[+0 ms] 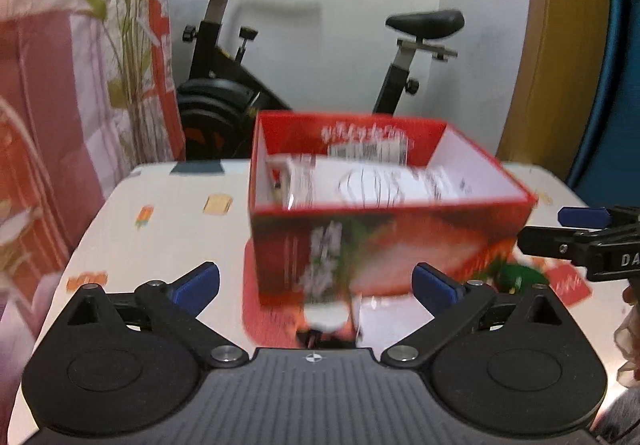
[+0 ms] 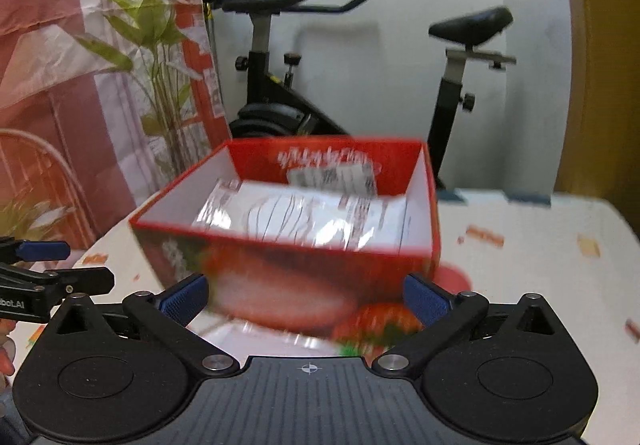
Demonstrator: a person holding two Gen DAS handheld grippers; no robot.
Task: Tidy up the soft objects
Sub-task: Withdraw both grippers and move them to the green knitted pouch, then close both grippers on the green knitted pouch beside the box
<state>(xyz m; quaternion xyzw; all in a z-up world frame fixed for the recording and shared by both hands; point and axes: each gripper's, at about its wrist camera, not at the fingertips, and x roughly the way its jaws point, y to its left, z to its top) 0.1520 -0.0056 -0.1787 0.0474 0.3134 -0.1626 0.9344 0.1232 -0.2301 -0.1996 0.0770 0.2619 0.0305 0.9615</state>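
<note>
- Two grippers face one red box from the near side; both views are blurred.
- The left gripper has its blue-padded fingers spread wide with nothing between the pads; the box's near wall lies just beyond them.
- The right gripper likewise has its fingers fully apart and grips nothing; the box front shows in the gap, not touched by either pad.
- The red box stands open-topped on the worktop, which carries a pale cloth with small coloured patches.
- Inside the box lies a white soft packet with dark line print, resting on the box floor and reaching towards its far wall; blur hides the finer print.
- A green and red thing lies on the worktop by the box's near right corner in the left wrist view; what it is cannot be told.
- Behind the worktop stands a black exercise bike, with a curtain printed with green leaves to the left.
</note>
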